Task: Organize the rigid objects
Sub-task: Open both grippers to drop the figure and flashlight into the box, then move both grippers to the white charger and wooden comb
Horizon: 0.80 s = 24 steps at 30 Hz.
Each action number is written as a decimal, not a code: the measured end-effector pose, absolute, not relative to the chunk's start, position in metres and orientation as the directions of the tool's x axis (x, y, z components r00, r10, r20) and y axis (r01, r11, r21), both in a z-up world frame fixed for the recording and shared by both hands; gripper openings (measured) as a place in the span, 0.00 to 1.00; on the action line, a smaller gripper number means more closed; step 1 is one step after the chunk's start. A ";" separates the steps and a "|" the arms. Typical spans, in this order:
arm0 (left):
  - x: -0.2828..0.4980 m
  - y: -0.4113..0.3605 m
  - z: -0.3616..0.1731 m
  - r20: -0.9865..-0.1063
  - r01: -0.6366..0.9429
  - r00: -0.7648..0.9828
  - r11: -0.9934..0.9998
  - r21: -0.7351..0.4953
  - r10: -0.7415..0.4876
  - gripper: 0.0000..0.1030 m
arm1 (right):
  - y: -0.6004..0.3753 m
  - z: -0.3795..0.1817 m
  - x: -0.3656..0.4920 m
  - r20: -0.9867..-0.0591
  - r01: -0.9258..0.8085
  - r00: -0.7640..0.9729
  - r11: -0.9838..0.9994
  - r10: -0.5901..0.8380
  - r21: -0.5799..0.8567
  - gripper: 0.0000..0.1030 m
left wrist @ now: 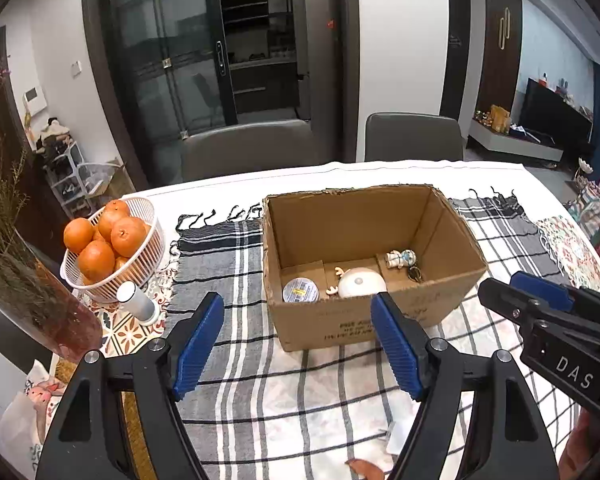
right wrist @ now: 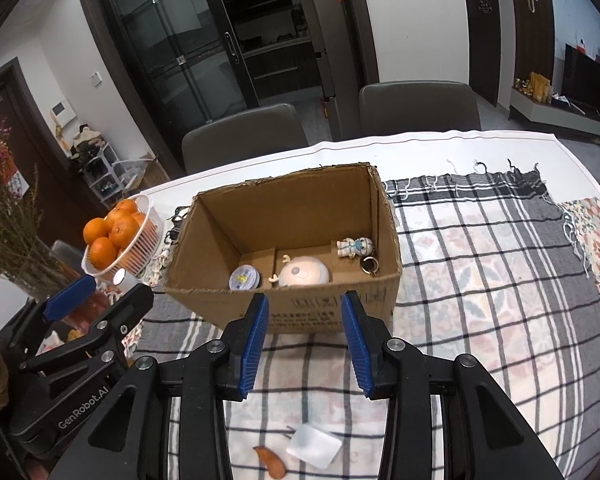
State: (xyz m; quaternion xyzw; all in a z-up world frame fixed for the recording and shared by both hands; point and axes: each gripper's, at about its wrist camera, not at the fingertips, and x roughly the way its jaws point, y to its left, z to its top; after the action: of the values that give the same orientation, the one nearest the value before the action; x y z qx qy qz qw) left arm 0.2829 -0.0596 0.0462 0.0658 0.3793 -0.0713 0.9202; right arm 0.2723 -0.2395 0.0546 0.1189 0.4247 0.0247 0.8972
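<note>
plaid cloth (right wrist: 480,280) over the table, open cardboard box (right wrist: 284,312) on it, left gripper (left wrist: 300,340) and right gripper (right wrist: 304,340) near its front wall, jaws apart and empty, inside the box white antlered toy (right wrist: 304,272), round tin (right wrist: 244,278), astronaut keychain (right wrist: 356,248)

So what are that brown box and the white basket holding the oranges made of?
The box looks like plain corrugated cardboard: matte brown, ragged torn top edge, printing on its front. The basket seems to be glossy white plastic, moulded in thin ribs with open slots; coated wire is possible, though less likely. The oranges show through its ribs.
</note>
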 end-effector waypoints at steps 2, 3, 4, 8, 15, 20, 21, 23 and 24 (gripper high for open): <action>0.275 -0.057 0.047 -0.703 0.187 0.707 0.980 0.070 -0.085 0.74 | -0.238 0.056 0.265 -0.751 0.057 0.645 0.971 0.140 0.230 0.40; 0.272 -0.057 0.047 -0.701 0.190 0.708 0.979 0.072 -0.086 0.74 | -0.238 0.057 0.261 -0.749 0.056 0.648 0.972 0.139 0.228 0.41; 0.268 -0.056 0.046 -0.698 0.193 0.711 0.978 0.077 -0.086 0.74 | -0.236 0.057 0.258 -0.748 0.054 0.649 0.972 0.138 0.227 0.41; 0.253 -0.054 0.044 -0.687 0.202 0.721 0.975 0.090 -0.086 0.74 | -0.233 0.056 0.245 -0.743 0.050 0.655 0.974 0.135 0.221 0.42; 0.229 -0.053 0.038 -0.666 0.218 0.742 0.967 0.130 -0.078 0.76 | -0.232 0.049 0.226 -0.741 0.042 0.657 0.975 0.138 0.219 0.46; 0.213 -0.052 0.031 -0.663 0.243 0.743 0.960 0.137 -0.093 0.77 | -0.230 0.043 0.213 -0.740 0.028 0.657 0.977 0.142 0.212 0.48; 0.210 -0.052 0.030 -0.663 0.251 0.742 0.958 0.136 -0.101 0.77 | -0.229 0.042 0.210 -0.740 0.024 0.658 0.977 0.143 0.210 0.48; 0.203 -0.053 0.026 -0.662 0.265 0.741 0.954 0.138 -0.110 0.77 | -0.229 0.039 0.204 -0.737 0.020 0.661 0.979 0.139 0.203 0.49; 0.201 -0.053 0.024 -0.661 0.270 0.742 0.952 0.142 -0.112 0.78 | -0.229 0.038 0.202 -0.736 0.019 0.663 0.980 0.137 0.199 0.51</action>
State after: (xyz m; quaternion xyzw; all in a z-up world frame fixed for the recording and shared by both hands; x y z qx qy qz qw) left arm 0.2006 -0.0533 0.0241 0.1152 0.3443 -0.1031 0.9261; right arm 0.2022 -0.2295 0.0379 0.0951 0.4094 0.0326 0.9068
